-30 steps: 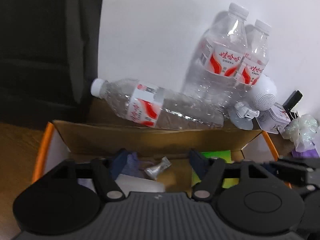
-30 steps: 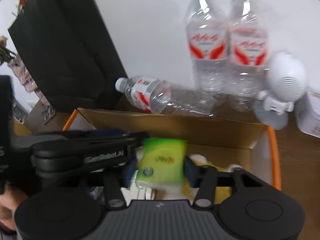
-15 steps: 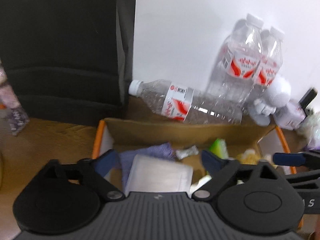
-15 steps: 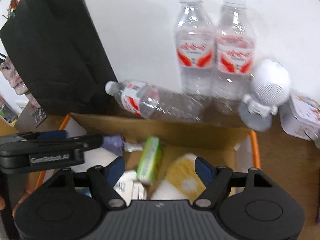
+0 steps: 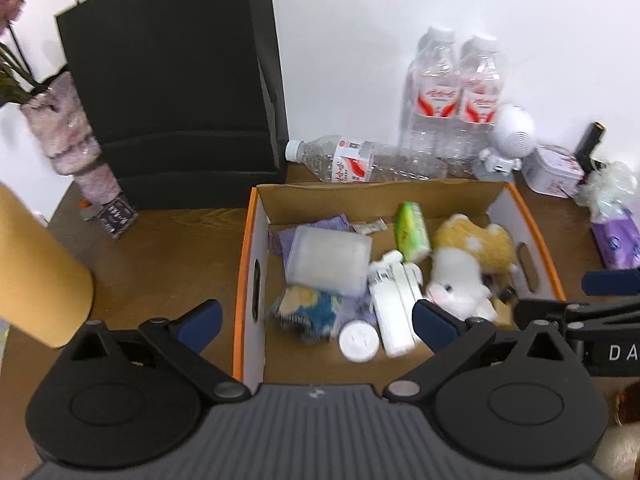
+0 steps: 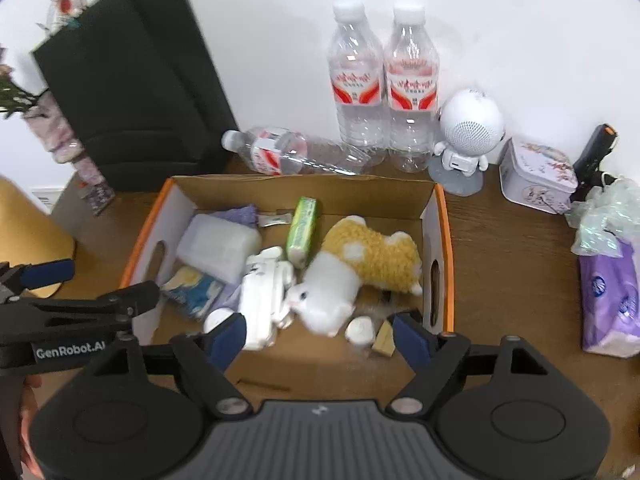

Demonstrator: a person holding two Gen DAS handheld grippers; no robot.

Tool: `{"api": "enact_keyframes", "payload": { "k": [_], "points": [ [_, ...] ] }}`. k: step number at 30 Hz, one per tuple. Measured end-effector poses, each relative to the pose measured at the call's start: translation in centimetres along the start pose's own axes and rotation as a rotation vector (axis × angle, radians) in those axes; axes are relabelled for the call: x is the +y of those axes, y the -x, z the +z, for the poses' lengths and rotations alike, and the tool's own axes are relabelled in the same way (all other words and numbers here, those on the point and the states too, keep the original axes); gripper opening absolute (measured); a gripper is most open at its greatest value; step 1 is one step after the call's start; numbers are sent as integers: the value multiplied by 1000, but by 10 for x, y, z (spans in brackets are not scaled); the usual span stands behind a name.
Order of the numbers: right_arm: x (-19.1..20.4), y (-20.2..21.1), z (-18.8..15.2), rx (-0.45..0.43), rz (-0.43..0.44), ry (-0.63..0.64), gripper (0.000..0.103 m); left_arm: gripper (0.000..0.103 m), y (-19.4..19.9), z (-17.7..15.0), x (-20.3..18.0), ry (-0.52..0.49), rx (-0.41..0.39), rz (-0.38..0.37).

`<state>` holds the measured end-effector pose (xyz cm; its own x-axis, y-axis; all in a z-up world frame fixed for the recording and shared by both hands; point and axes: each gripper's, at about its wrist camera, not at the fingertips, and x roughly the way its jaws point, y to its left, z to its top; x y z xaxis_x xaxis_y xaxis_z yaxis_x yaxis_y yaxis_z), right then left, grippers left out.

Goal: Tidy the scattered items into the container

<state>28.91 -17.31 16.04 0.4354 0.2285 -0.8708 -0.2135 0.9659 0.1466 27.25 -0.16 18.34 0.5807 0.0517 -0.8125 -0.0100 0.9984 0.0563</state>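
Lying edgewise, green tissue pack [image 6: 303, 229] inside cardboard box [image 6: 438, 216].

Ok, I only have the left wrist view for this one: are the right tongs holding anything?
Observer: No. The right tongs are open and empty, above the cardboard box.
Operator: What's in the box's near right corner? It's blurred for me.
Observer: A small tan wedge beside a white round piece.
Operator: And the black tool at the far right?
Observer: It has an orange tip, and it leans against the wall.
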Motion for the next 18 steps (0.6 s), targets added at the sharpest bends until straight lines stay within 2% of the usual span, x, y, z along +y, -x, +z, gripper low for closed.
{"api": "enact_keyframes", "payload": {
  "k": [4,7,14,16,18],
  "points": [
    [11,40,-26,-76,13,7,83,103,41,-34,-6,-13,-102,19],
    [19,67,-62,-159,8,36,88,103,67,-70,-8,-31,-174,21],
    [26,91,-184,-411,-30,87,92,103,104,-191,-7,-63,-385,74],
    [23,84,-222,-455,-13,71,95,103,100,-229,-5,-39,-405,69],
    [21,71,-258,-461,6,62,95,103,85,-263,-4,-18,-381,42]
  ]
}}
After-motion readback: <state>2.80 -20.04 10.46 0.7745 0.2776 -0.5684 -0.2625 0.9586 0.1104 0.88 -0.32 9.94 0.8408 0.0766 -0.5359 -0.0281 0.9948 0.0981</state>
